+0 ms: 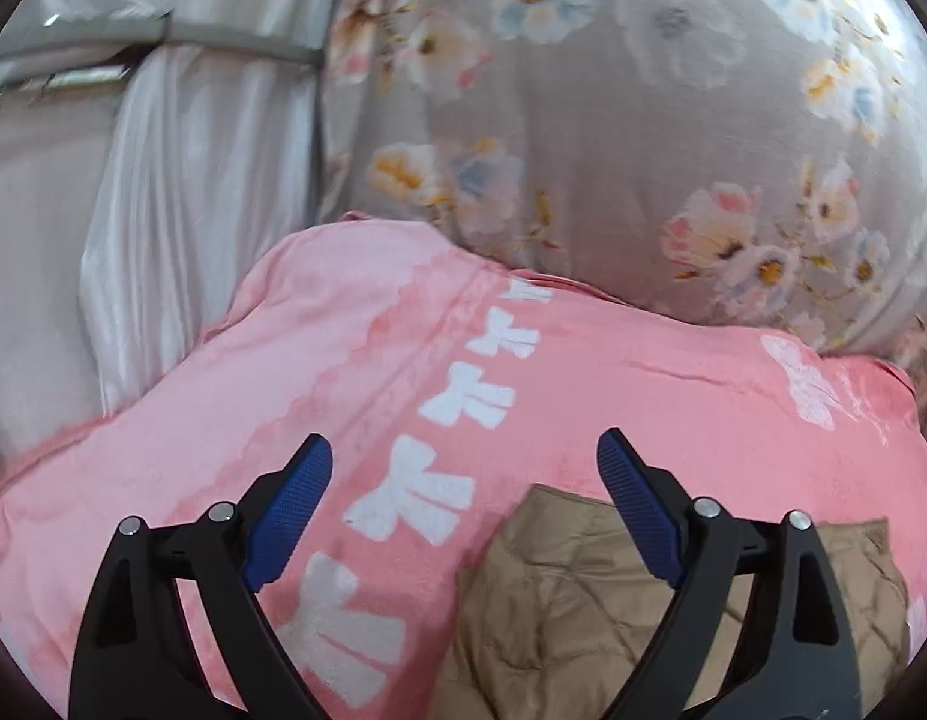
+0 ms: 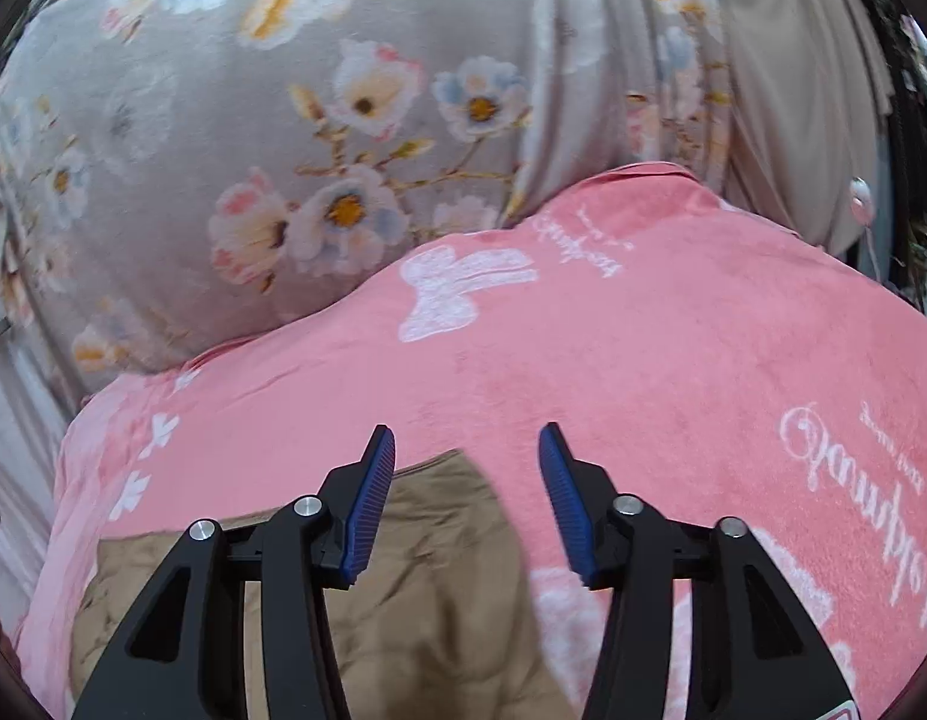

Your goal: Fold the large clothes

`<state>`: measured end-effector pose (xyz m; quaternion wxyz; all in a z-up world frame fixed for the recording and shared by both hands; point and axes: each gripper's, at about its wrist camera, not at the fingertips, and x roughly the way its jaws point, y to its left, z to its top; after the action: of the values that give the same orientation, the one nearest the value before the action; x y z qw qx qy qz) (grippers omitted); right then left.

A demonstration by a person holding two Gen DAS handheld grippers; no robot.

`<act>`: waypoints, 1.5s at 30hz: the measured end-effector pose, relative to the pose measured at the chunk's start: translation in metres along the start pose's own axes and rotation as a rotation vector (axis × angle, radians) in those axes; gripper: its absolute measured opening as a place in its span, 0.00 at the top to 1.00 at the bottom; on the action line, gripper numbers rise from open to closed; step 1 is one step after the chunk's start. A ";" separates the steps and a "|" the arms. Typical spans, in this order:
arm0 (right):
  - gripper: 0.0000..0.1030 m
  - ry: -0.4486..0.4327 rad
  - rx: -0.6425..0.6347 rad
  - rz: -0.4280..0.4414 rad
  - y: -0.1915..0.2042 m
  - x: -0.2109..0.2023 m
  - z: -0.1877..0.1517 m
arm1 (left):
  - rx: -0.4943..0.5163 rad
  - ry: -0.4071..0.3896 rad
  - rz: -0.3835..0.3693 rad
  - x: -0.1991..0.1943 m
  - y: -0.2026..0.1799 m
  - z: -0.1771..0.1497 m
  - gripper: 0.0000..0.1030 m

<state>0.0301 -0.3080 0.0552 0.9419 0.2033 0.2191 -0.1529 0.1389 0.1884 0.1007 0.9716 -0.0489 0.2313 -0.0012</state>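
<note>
A tan quilted garment (image 1: pixel 583 600) lies folded on a pink blanket (image 1: pixel 355 360) with white bow prints. It also shows in the right wrist view (image 2: pixel 439 600), on the same pink blanket (image 2: pixel 673 372). My left gripper (image 1: pixel 463 450) is open and empty, above the garment's upper left corner. My right gripper (image 2: pixel 466 441) is open and empty, above the garment's upper right corner. The garment's near part is hidden behind the gripper arms.
A grey floral bedspread (image 1: pixel 643 120) lies beyond the pink blanket and shows in the right wrist view too (image 2: pixel 283 120). White curtain-like fabric (image 1: pixel 181 180) hangs at the left. A dark edge with clutter (image 2: pixel 913 150) is at far right.
</note>
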 end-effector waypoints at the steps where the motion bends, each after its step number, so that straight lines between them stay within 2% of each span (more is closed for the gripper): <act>1: 0.64 0.025 -0.023 0.030 0.014 0.001 -0.002 | 0.013 0.019 -0.036 -0.003 -0.011 0.005 0.23; 2: 0.71 0.053 -0.047 0.059 0.028 0.004 -0.007 | 0.024 0.038 -0.066 -0.004 -0.023 0.005 0.24; 4: 0.78 0.132 -0.117 0.141 0.072 0.017 -0.020 | 0.076 0.120 -0.150 0.005 -0.065 0.000 0.34; 6: 0.81 0.184 -0.197 0.184 0.112 0.031 -0.034 | 0.124 0.193 -0.197 0.022 -0.106 -0.013 0.40; 8: 0.84 0.186 -0.309 0.165 0.144 0.039 -0.047 | 0.169 0.253 -0.208 0.042 -0.142 -0.030 0.49; 10: 0.84 0.188 -0.389 0.137 0.164 0.050 -0.056 | 0.187 0.302 -0.212 0.062 -0.163 -0.046 0.58; 13: 0.86 0.244 -0.400 0.126 0.169 0.073 -0.063 | 0.177 0.358 -0.195 0.092 -0.179 -0.064 0.58; 16: 0.86 0.300 -0.380 0.102 0.160 0.099 -0.072 | 0.164 0.391 -0.168 0.113 -0.180 -0.075 0.58; 21: 0.89 0.330 -0.320 0.126 0.146 0.119 -0.083 | 0.143 0.382 -0.154 0.128 -0.176 -0.090 0.57; 30: 0.90 0.297 -0.339 0.102 0.148 0.127 -0.098 | 0.202 0.319 -0.085 0.134 -0.186 -0.105 0.58; 45: 0.89 0.300 -0.334 0.105 0.147 0.131 -0.100 | 0.224 0.301 -0.050 0.139 -0.192 -0.112 0.58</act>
<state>0.1623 -0.1607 -0.0427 0.9260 0.0762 0.3682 -0.0334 0.2166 -0.0165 -0.0430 0.9250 0.0546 0.3714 -0.0585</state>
